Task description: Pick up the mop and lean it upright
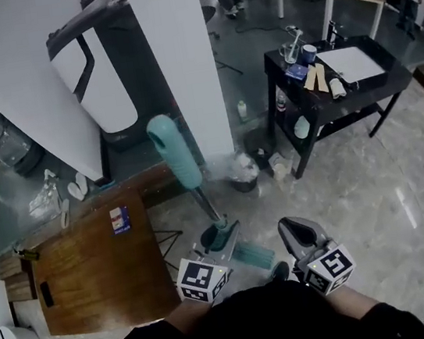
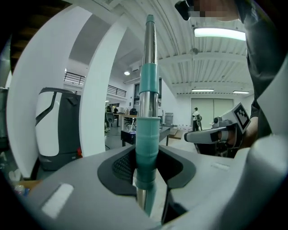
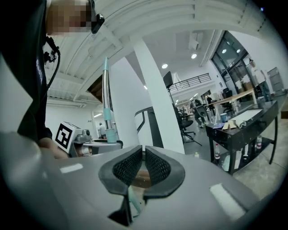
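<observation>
Before a white pillar (image 1: 181,67), the left hand-held gripper (image 1: 216,239) clamps the mop (image 1: 176,156) by its teal-sleeved handle, the shaft standing upright above the floor (image 1: 356,183). Beside it, the right hand-held gripper (image 3: 143,157) is closed on nothing.

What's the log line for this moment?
left gripper: shut on mop handle | handle: upright | right gripper: shut, empty | lean: not yet done
</observation>
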The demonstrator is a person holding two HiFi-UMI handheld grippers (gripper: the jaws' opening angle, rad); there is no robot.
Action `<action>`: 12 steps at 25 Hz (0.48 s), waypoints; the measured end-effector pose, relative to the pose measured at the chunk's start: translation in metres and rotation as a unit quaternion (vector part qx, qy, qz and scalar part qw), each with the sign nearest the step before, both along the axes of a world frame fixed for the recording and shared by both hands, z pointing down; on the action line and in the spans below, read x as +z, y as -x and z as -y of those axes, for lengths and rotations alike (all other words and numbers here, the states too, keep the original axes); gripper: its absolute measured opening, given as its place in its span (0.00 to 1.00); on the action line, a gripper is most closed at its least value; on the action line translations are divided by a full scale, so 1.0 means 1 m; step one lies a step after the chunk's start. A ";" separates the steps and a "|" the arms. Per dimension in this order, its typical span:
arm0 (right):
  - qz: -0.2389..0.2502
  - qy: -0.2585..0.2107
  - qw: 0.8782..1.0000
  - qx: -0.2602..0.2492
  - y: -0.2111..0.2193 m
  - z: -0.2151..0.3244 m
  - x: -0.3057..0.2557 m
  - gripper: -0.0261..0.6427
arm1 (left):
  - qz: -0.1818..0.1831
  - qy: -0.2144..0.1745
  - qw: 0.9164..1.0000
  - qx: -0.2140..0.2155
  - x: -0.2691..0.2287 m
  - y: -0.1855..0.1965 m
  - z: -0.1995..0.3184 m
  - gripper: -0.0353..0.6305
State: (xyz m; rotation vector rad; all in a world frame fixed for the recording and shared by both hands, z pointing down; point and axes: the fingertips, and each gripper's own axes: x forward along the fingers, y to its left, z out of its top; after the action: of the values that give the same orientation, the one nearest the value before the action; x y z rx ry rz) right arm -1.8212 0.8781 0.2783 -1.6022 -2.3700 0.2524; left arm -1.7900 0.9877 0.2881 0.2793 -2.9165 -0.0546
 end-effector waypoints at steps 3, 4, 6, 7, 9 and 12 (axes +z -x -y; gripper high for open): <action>0.001 0.019 0.999 -0.026 0.043 -0.001 0.006 0.07 | -0.017 0.006 0.999 -0.048 0.014 0.033 -0.016 0.26; 0.001 0.020 0.999 -0.030 0.056 -0.002 0.008 0.07 | -0.022 0.007 0.998 -0.061 0.018 0.043 -0.022 0.26; -0.001 0.008 0.999 -0.031 0.080 -0.001 0.014 0.07 | -0.032 0.005 0.996 -0.081 0.028 0.062 -0.032 0.26; 0.000 0.000 1.000 -0.030 0.091 0.000 0.016 0.07 | -0.037 0.003 0.995 -0.088 0.032 0.071 -0.036 0.26; 0.001 -0.010 1.000 -0.026 0.110 0.001 0.018 0.07 | -0.045 -0.001 0.994 -0.095 0.040 0.088 -0.043 0.26; -0.009 -0.013 1.000 -0.013 0.134 -0.004 0.021 0.07 | -0.051 -0.005 0.994 -0.093 0.053 0.114 -0.055 0.26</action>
State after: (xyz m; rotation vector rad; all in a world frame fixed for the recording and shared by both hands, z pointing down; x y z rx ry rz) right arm -1.9555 0.8819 0.2993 -1.6124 -2.3273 0.2291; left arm -1.9040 1.0423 0.3415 0.0043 -2.8319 -0.1095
